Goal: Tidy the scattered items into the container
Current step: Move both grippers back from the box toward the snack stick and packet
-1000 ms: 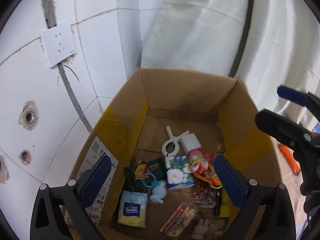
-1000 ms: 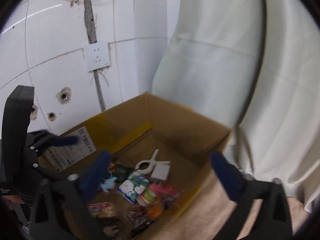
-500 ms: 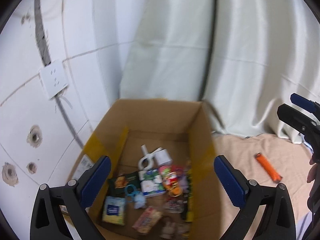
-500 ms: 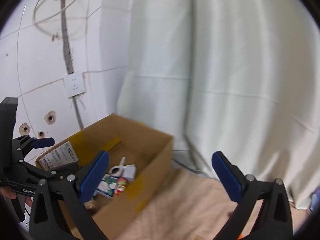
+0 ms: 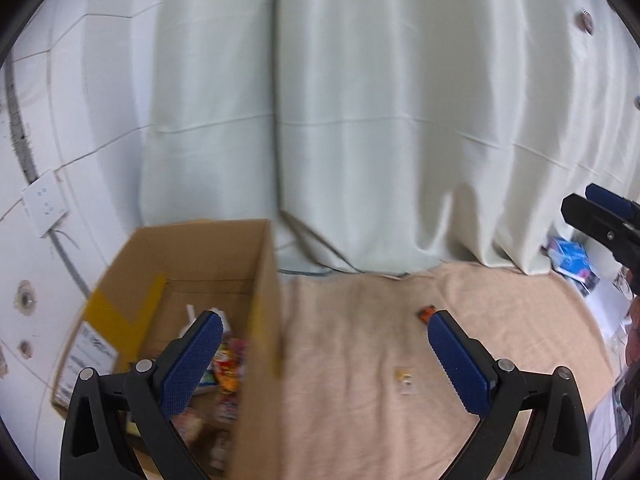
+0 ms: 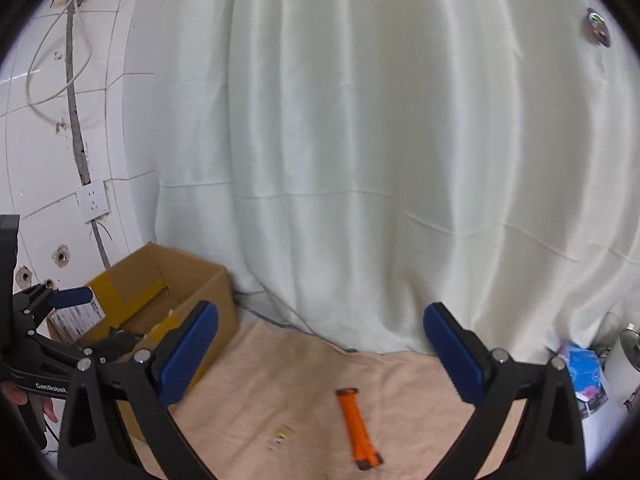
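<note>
A brown cardboard box (image 5: 256, 280) stands at the left on a beige cloth (image 5: 360, 360), with several small packets and toys (image 5: 226, 364) inside; it also shows in the right wrist view (image 6: 208, 292). An orange lighter (image 6: 357, 428) lies on the cloth (image 6: 280, 380), partly hidden behind my left finger in the left wrist view (image 5: 426, 314). A small clear packet (image 5: 405, 380) lies near it, also seen in the right wrist view (image 6: 280, 437). My left gripper (image 5: 324, 360) is open and empty over the box's right wall. My right gripper (image 6: 320, 352) is open and empty above the lighter.
A white curtain (image 5: 380, 140) hangs behind the cloth. A tiled wall with a socket (image 5: 44, 208) is at the left. Blue packaging (image 5: 570, 258) lies at the right edge, with a white pot (image 6: 624, 356) nearby.
Both grippers have swung right and back from above the box; the cloth, lighter and small packet have come into view. Both stay open.
</note>
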`<state>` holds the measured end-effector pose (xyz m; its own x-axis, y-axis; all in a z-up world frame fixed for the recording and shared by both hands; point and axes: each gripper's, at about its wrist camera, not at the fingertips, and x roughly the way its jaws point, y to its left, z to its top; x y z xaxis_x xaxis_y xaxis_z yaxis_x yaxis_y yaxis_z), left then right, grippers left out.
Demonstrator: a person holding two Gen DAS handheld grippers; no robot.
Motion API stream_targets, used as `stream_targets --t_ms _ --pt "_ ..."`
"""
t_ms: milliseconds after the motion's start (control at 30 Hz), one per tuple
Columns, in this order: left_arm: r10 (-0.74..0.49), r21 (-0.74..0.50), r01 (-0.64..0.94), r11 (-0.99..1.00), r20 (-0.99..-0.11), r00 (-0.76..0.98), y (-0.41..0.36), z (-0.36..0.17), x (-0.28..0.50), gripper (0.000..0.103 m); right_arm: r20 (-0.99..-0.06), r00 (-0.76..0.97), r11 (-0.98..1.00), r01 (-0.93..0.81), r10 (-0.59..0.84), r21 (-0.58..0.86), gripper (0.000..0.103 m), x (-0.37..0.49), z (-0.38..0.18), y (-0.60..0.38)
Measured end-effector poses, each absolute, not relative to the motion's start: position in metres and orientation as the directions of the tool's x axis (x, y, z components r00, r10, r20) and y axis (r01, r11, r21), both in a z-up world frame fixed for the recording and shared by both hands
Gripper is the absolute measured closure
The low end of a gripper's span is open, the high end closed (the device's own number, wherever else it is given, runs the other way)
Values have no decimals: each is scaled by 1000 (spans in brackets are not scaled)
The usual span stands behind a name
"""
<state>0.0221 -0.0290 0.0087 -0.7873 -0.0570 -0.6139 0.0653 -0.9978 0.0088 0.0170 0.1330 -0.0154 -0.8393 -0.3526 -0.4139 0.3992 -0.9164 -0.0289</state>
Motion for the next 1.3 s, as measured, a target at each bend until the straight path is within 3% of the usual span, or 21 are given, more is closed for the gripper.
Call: stream_targets --t_ms 433,633,867,933,1033,1100,1167,1300 --pt "-33 -29 63 -998 -595 -803 25 -50 12 0 -467 -836 -940 339 -287 -29 0 20 -71 195" --pt "-11 -32 46 -998 -695 -718 36 -105 -10 0 -499 -806 -927 374 -318 -13 0 18 -111 205" --pt "-16 10 12 -1000 -740 -673 50 -156 -30 2 -571 -755 -922 388 -322 7 0 3 -156 208" --pt "-22 24 6 -1000 -753 -657 52 -166 -35 7 -598 -735 -921 389 -319 13 0 -4 -169 208" --pt "-23 40 -13 -999 -772 -635 55 -183 -44 22 -624 -716 -921 390 -313 14 0 -11 -186 206" --pt "3 26 -37 -999 -783 -622 56 -191 -49 43 -639 -700 -919 394 -318 26 0 -18 -197 205" --pt "24 18 -61 -998 -782 -623 60 -195 -51 47 -653 -683 -917 397 -327 45 1 -24 -206 205" --pt "65 -6 -96 -995 -780 -622 64 -203 -57 48 -676 -658 -917 395 -331 64 13 -35 -220 206"
